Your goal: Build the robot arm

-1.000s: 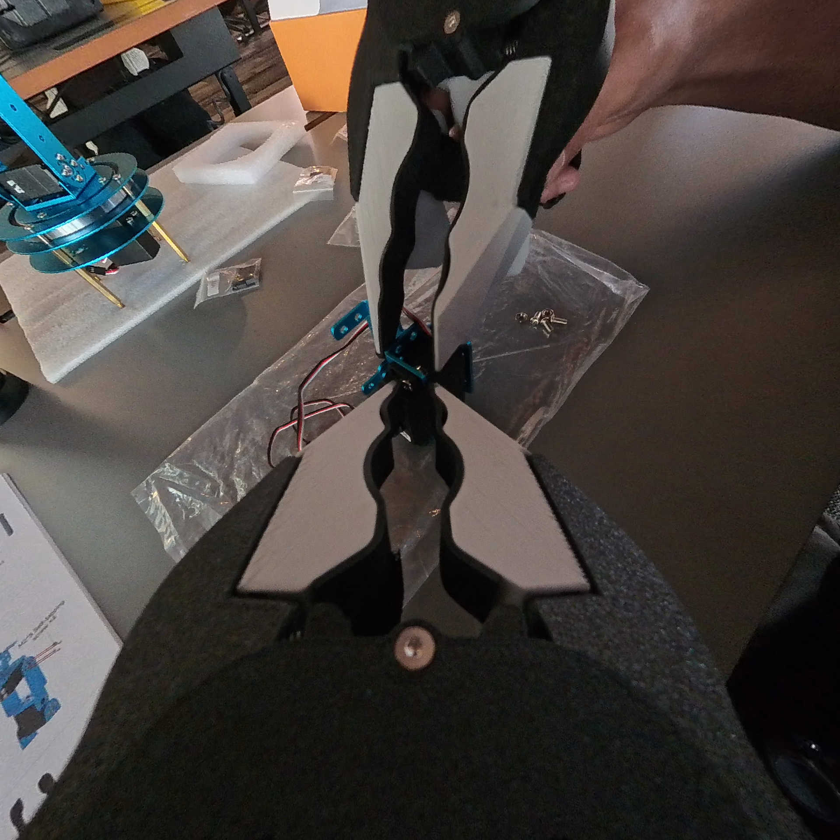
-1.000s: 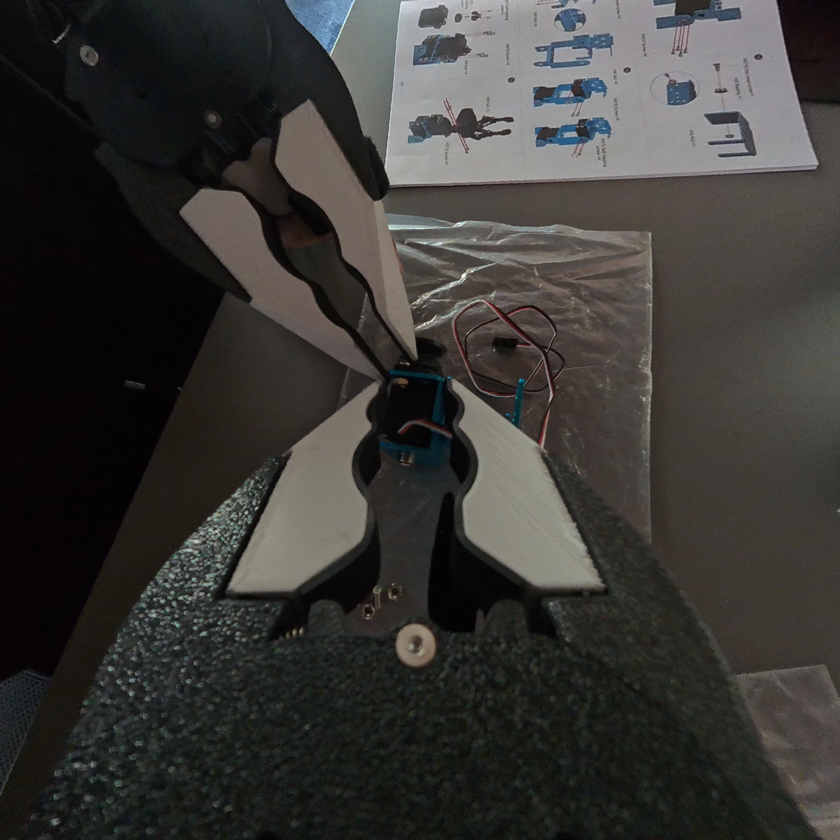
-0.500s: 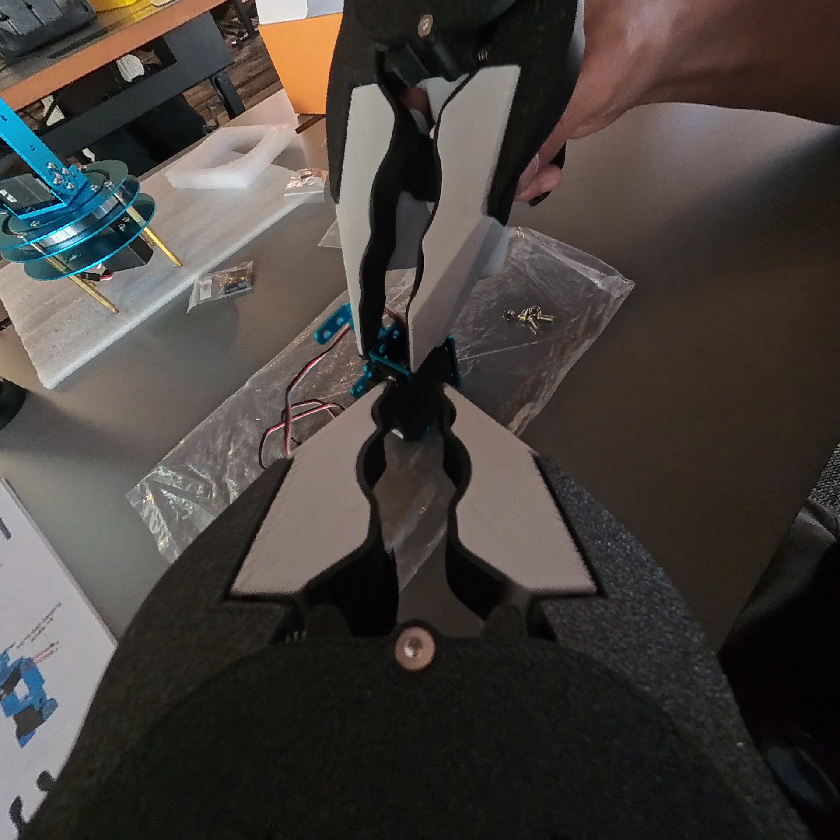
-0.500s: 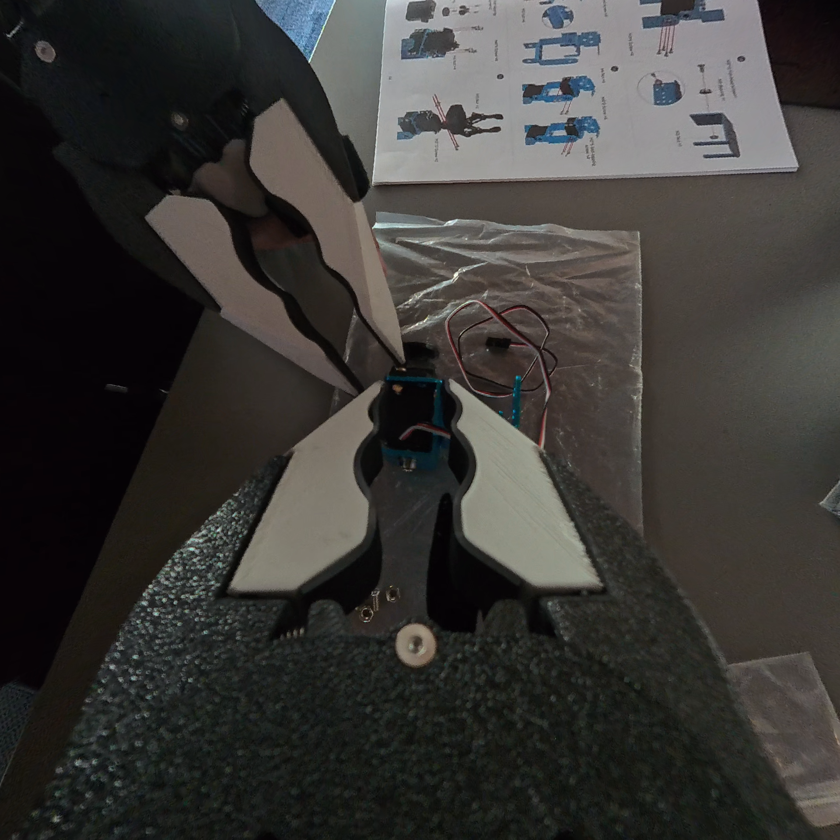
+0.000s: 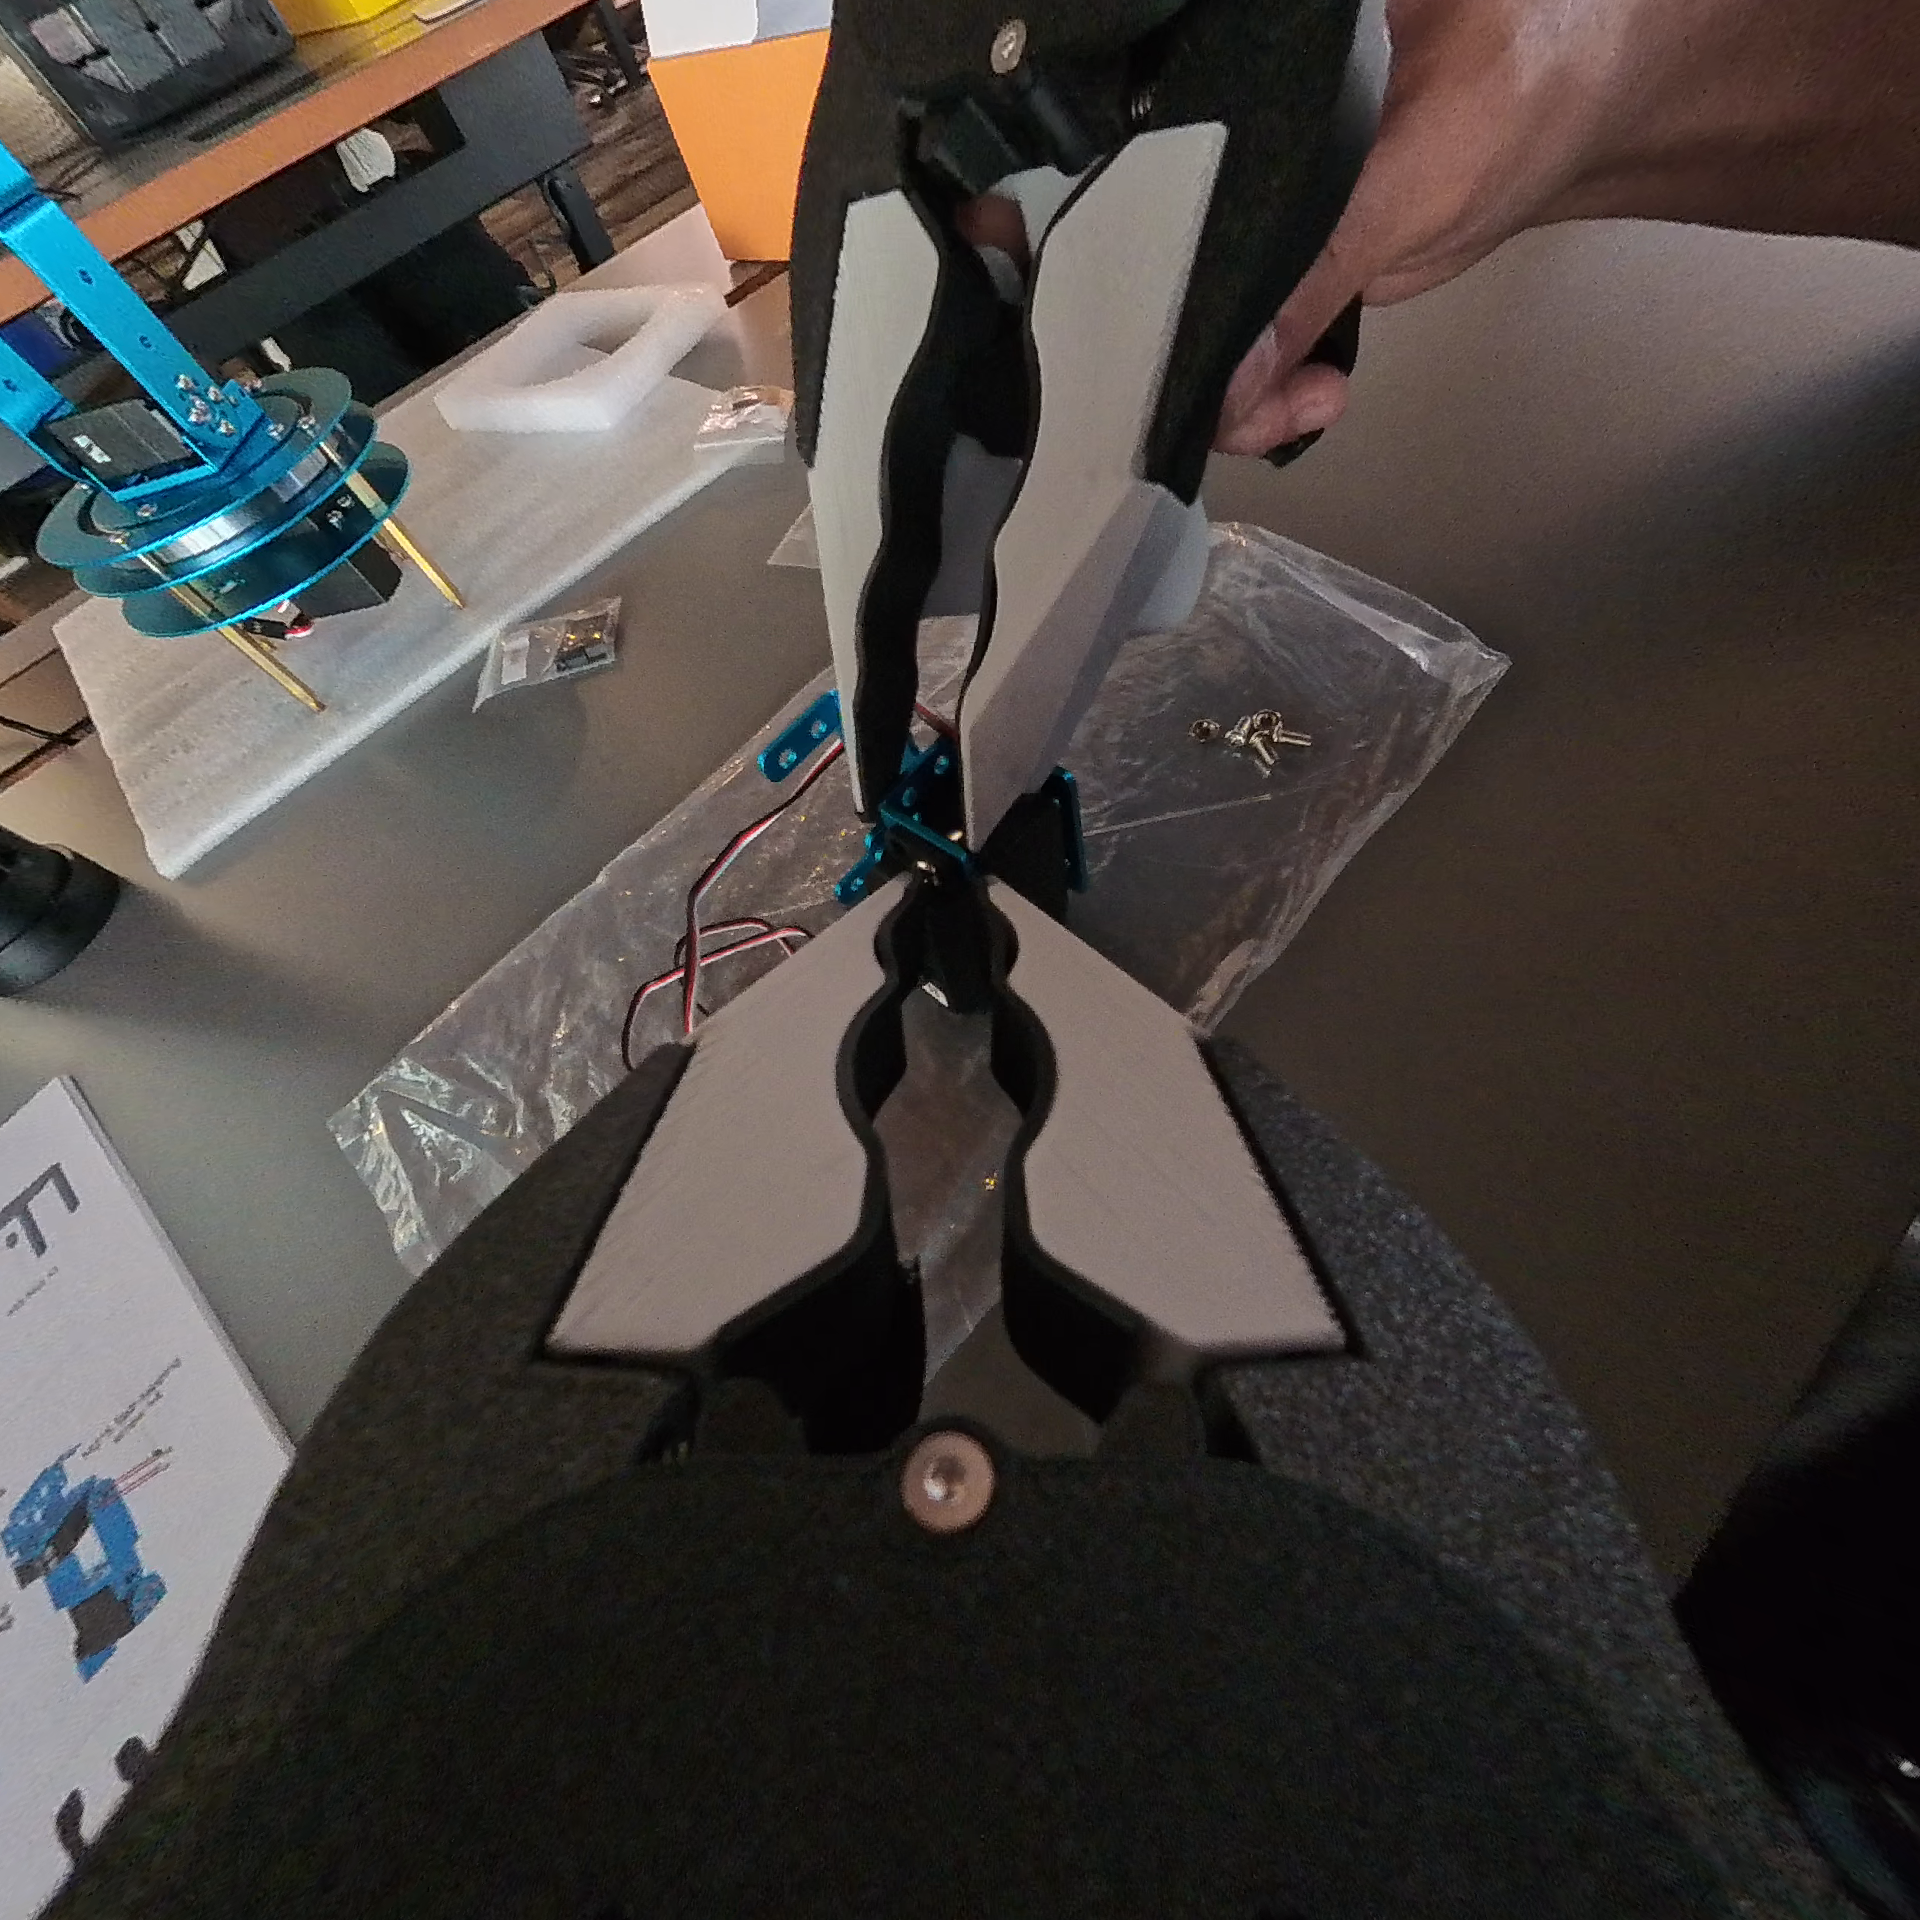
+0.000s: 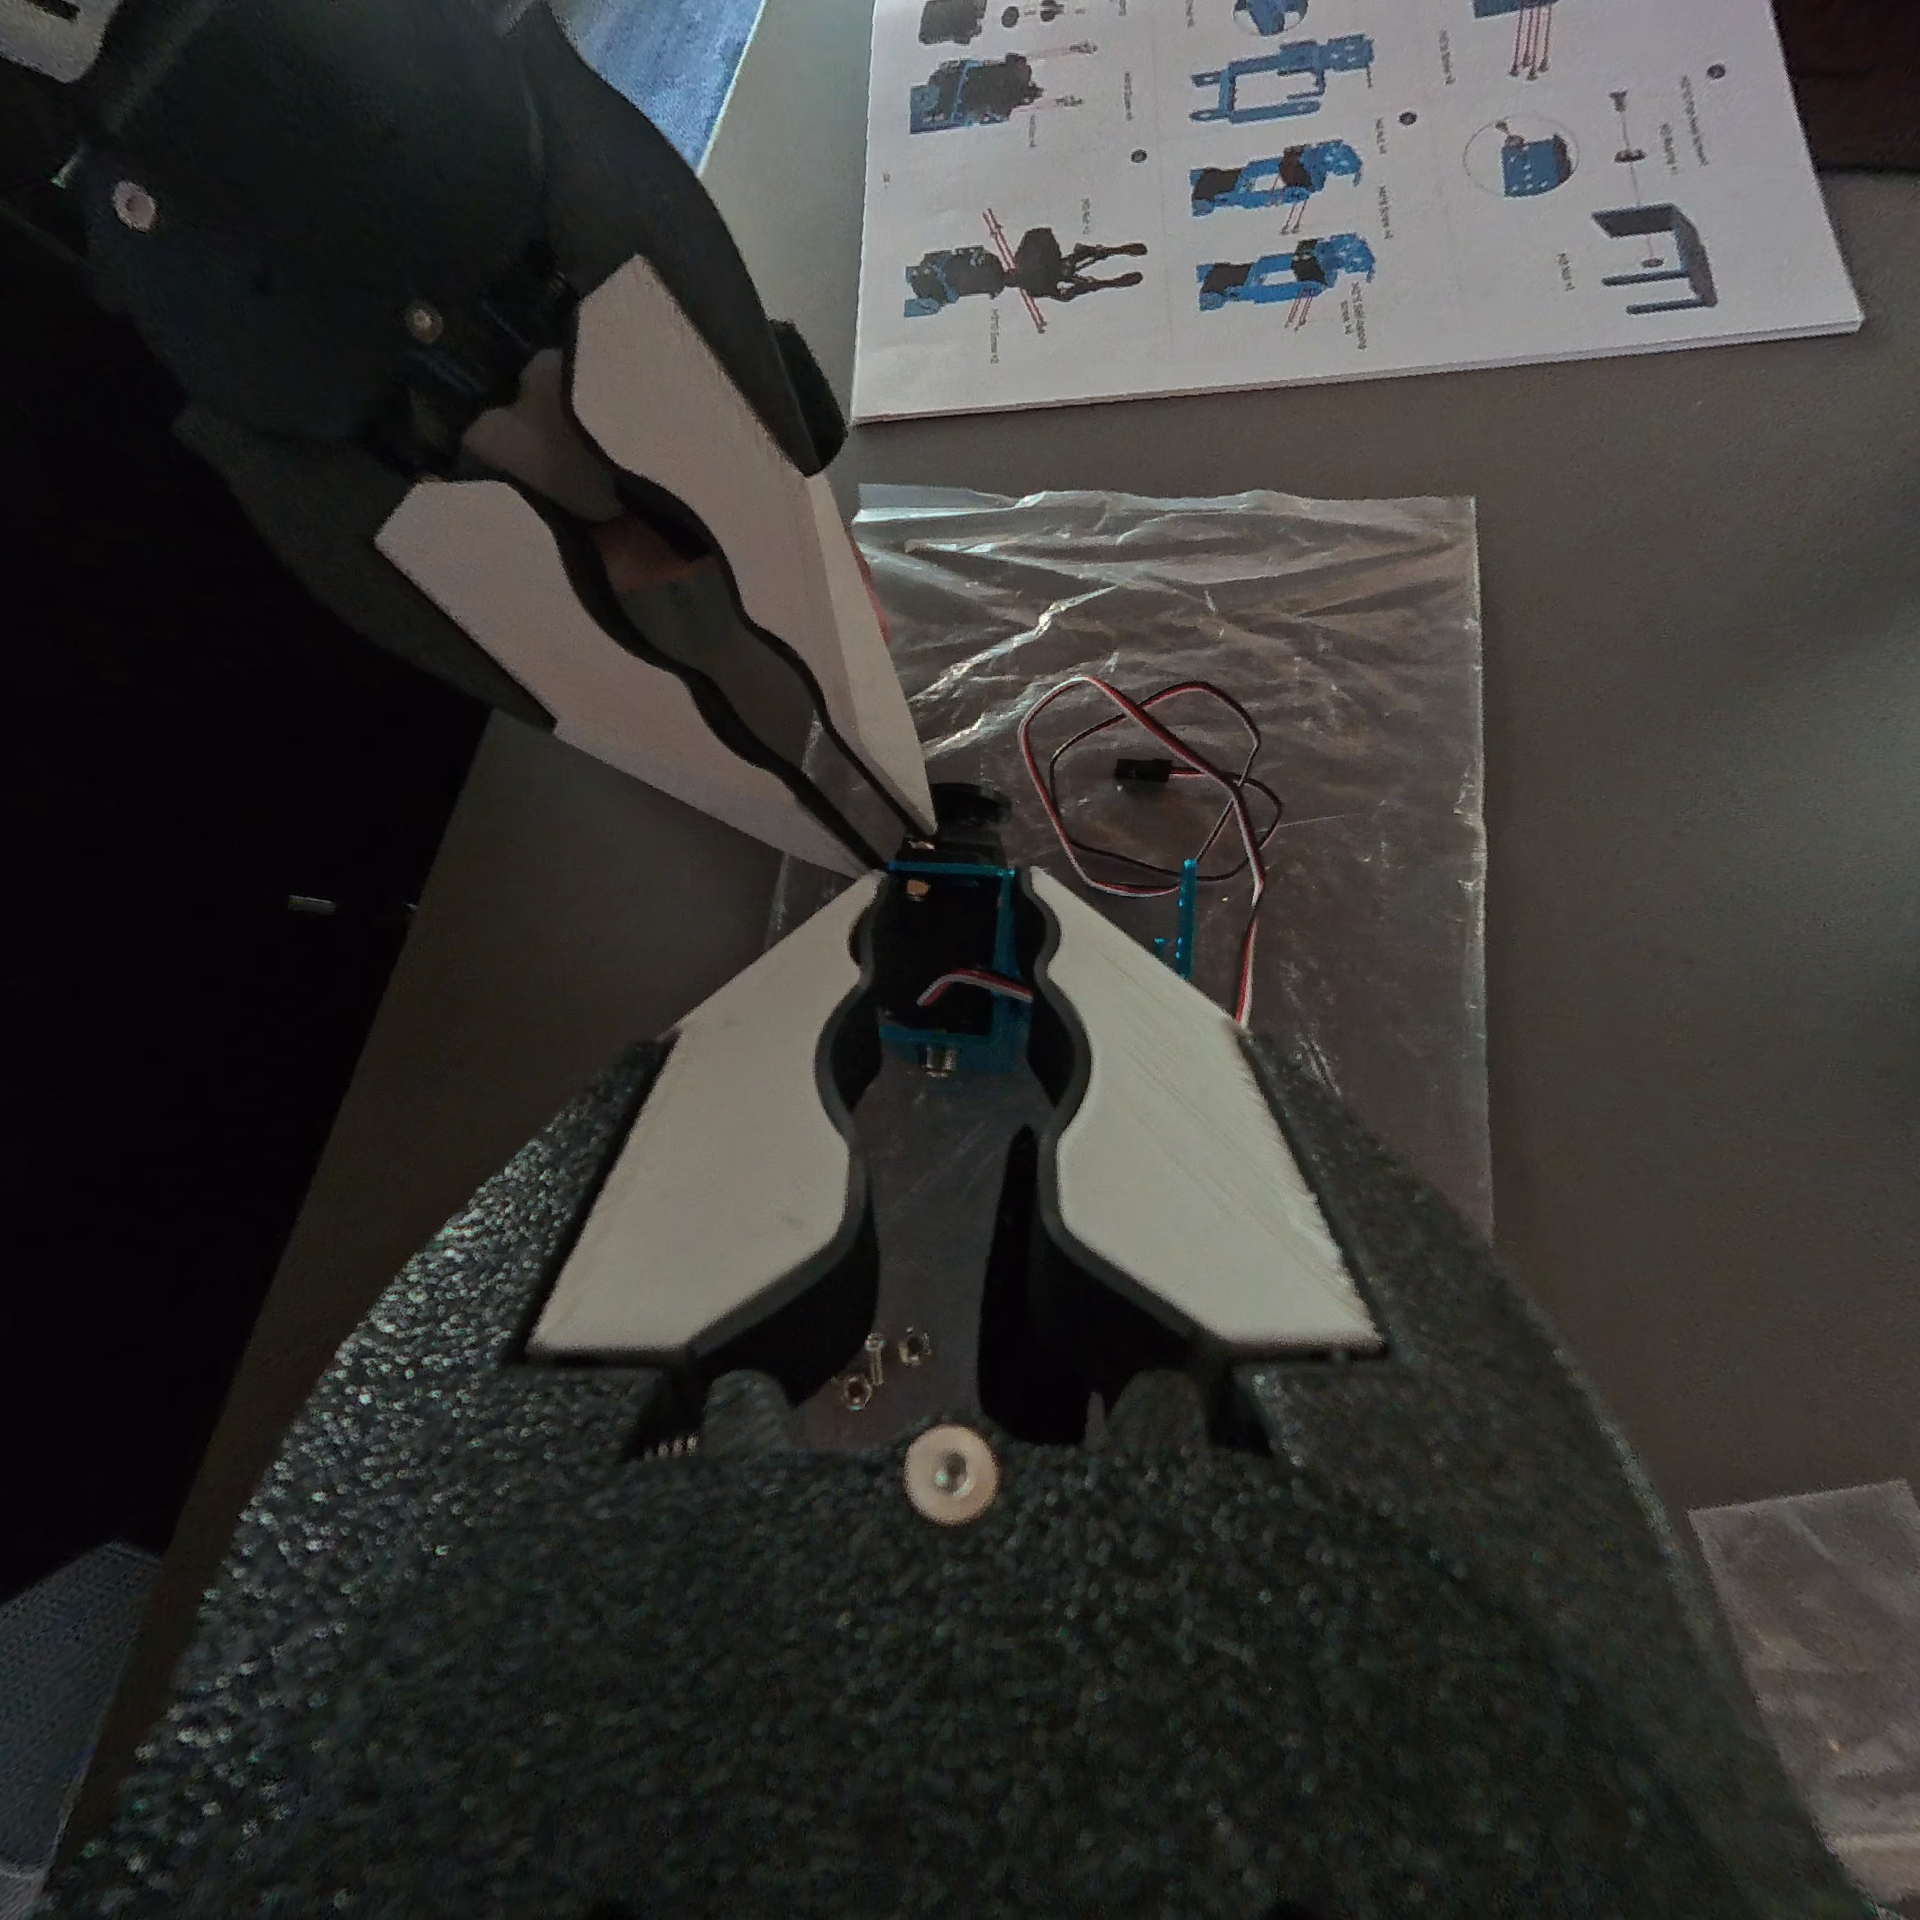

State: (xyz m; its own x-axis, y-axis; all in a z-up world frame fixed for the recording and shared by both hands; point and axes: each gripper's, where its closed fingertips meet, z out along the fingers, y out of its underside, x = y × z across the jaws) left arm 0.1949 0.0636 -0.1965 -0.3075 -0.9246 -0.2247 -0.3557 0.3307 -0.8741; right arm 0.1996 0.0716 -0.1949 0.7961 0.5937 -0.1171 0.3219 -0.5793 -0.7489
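A blue metal bracket (image 6: 1003, 956) with a black servo (image 6: 930, 951) in it is held above a clear plastic bag (image 6: 1299, 623) on the grey table. My right gripper (image 6: 956, 888) is shut on the bracket's two sides. My left gripper (image 5: 943, 896) is shut on a black part (image 5: 948, 961) at the assembly's end; in the right wrist view its tips (image 6: 888, 847) meet at the bracket's far left corner. In the left wrist view the right gripper (image 5: 914, 805) comes down from above, held by a hand (image 5: 1507, 156). The servo's red, white and black wire (image 6: 1143, 727) trails onto the bag.
Several small screws (image 5: 1252, 732) and a loose blue strip (image 5: 800, 743) lie on the bag. An instruction sheet (image 6: 1351, 187) lies beyond it. At the far left a blue round robot base (image 5: 218, 499) stands on a white foam slab (image 5: 416, 644), with small part bags (image 5: 551, 655) nearby. Less than 4 cm separates the two grippers' tips. Left tips and right tips are each some 30 cm from the white foam slab (image 5: 416, 644).
Both grippers keep their hold on the bracket and servo. The pair has shifted only slightly over the bag.
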